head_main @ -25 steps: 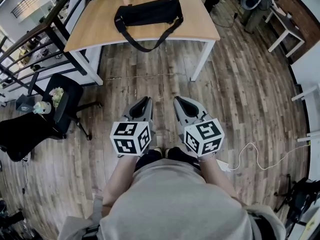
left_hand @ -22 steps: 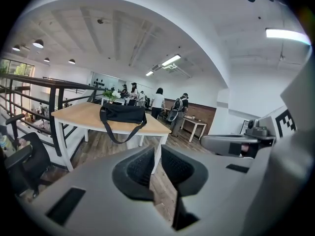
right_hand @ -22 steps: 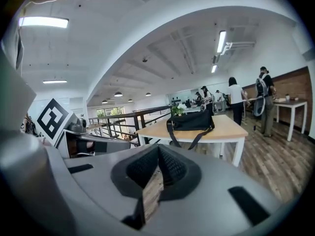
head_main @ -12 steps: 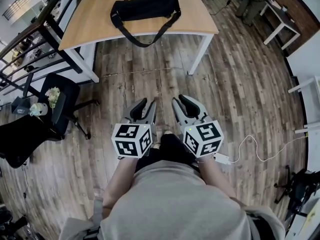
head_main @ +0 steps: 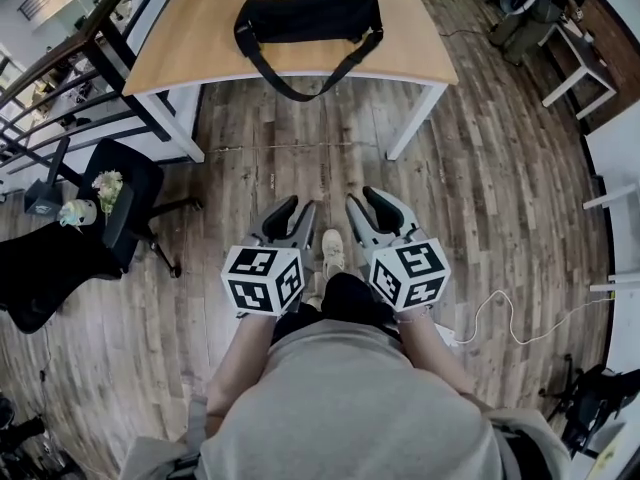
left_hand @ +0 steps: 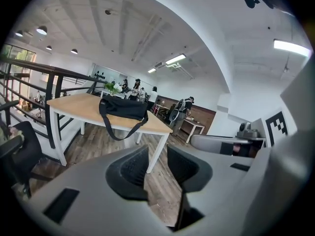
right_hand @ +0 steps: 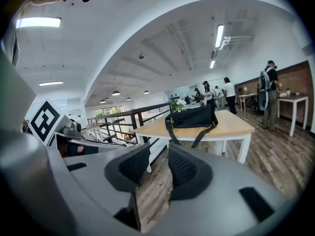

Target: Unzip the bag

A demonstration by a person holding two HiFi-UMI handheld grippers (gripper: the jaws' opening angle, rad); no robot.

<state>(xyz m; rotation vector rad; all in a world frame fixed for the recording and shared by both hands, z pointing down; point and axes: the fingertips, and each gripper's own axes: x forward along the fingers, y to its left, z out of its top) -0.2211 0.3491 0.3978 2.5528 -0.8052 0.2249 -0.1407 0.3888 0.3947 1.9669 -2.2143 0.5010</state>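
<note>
At the far left a black office chair stands on the wood floor beside a dark railing. Right of it, at the top of the head view, is the light wooden desk. The black bag lies lengthwise across the middle of the desk, its zip too small to make out. The bag's strap loops over the desk's near edge and hangs below it.

Well apart from the desk, low in the view, the left hand-held gripper points toward the bag with its jaws spread. They have just been opening, and only floor shows between its 2 ribbed pads. A pale shoe rests on the floor just beyond it, between the 2 cubes with square markers. The right hand-held gripper is spread too, its jaws also just opening, with only floor in the gap. Further right a white cable curls across the floor.
</note>
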